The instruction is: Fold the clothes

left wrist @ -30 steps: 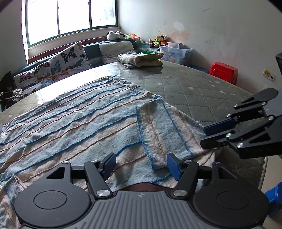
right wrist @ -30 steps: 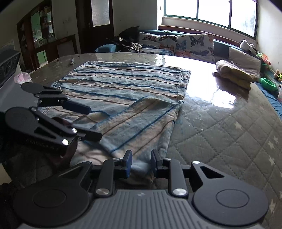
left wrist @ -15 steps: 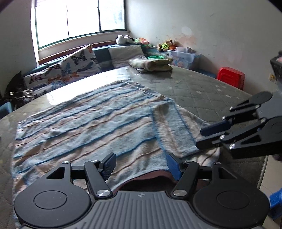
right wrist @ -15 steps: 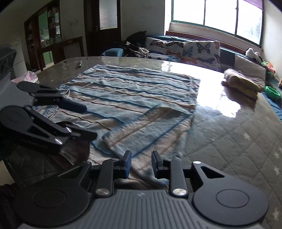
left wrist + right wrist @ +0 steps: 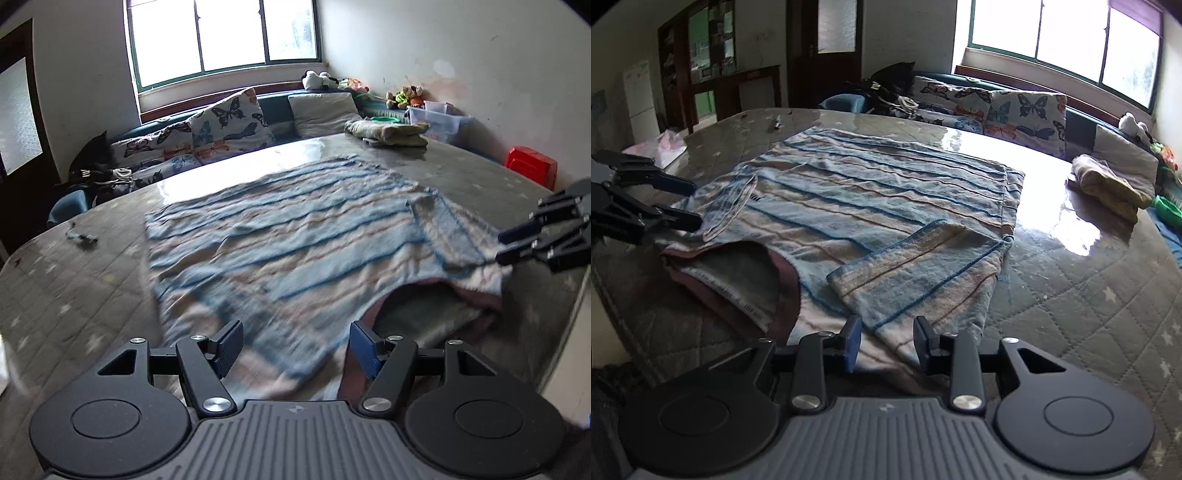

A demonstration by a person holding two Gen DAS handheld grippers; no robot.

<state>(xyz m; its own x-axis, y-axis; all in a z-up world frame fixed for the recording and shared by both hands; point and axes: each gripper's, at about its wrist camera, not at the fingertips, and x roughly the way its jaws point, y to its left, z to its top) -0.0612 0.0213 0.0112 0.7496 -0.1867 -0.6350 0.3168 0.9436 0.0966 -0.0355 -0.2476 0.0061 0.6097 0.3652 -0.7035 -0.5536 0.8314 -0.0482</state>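
Note:
A blue and beige striped shirt (image 5: 295, 229) (image 5: 868, 184) lies spread on the quilted table (image 5: 74, 295), its collar opening (image 5: 738, 273) at the near edge. One sleeve (image 5: 916, 266) (image 5: 450, 236) lies folded over the body. My left gripper (image 5: 295, 343) (image 5: 696, 205) is open above the shirt's near left part, gripping nothing. My right gripper (image 5: 886, 343) (image 5: 499, 247) hovers at the folded sleeve's near end. Its jaws are opening, with cloth lying between them but not pinched.
A folded garment pile (image 5: 388, 131) (image 5: 1108, 184) rests at the table's far side. Butterfly cushions (image 5: 225, 125) line a bench under the window. A red stool (image 5: 532, 164) and a plastic bin (image 5: 439, 122) stand by the wall. Small dark items (image 5: 81, 238) lie at far left.
My left gripper has swept leftward along the shirt's near edge, staying open. My right gripper stayed in place and its jaws have widened.

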